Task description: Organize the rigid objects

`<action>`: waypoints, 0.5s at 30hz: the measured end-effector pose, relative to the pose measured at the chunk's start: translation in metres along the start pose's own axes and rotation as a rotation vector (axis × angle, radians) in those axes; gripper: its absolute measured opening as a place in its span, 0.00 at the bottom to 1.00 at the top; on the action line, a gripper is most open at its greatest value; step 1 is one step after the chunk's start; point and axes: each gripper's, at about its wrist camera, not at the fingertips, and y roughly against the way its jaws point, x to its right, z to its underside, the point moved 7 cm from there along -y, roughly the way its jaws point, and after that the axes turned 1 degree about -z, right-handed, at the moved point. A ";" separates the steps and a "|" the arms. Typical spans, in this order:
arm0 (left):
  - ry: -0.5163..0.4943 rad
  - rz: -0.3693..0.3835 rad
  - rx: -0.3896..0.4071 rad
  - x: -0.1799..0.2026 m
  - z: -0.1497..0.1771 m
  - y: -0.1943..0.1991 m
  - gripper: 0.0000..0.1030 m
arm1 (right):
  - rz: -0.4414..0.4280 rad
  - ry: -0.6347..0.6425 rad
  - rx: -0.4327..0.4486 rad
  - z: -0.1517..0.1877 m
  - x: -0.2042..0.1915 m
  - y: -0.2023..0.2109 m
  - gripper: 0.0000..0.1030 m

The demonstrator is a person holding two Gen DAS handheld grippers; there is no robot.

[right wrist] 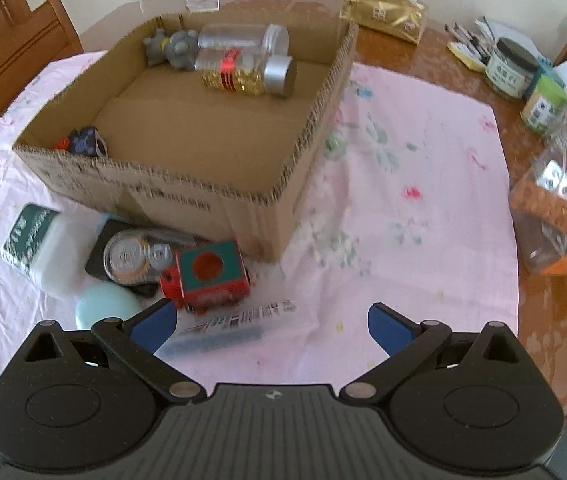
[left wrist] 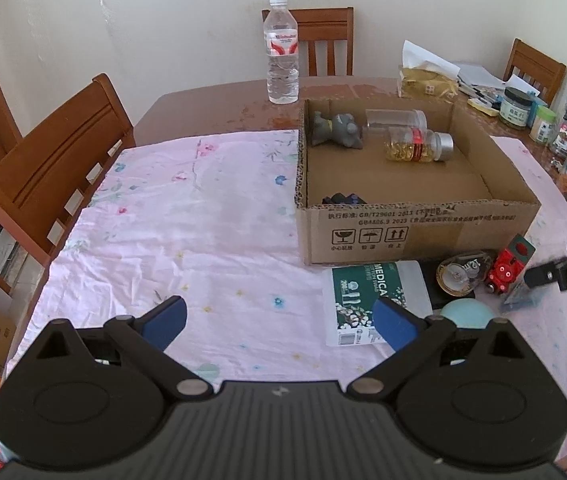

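**Both hand-held grippers spread, nothing held**

Left view: left hand-held gripper (left wrist: 279, 322) fingers apart, empty, above the pink cloth (left wrist: 171, 216) near the surface's near edge. Cardboard box (left wrist: 415, 232) ahead; swab box (left wrist: 367, 300) and red toy train (left wrist: 505, 270) against its near wall.

Right view: right hand-held gripper (right wrist: 269, 326) fingers apart, empty. Toy train just beyond its left finger; capsule bottle (right wrist: 243, 72) and grey figure (right wrist: 171, 46) at the box's far end.

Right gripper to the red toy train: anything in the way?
Nothing visible. The open right gripper hovers just right of the red toy train; only a flat plastic packet lies below, beside it.
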 end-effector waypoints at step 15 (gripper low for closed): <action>-0.024 0.054 -0.036 0.019 0.003 -0.007 0.97 | 0.010 0.180 -0.041 0.041 -0.028 -0.016 1.00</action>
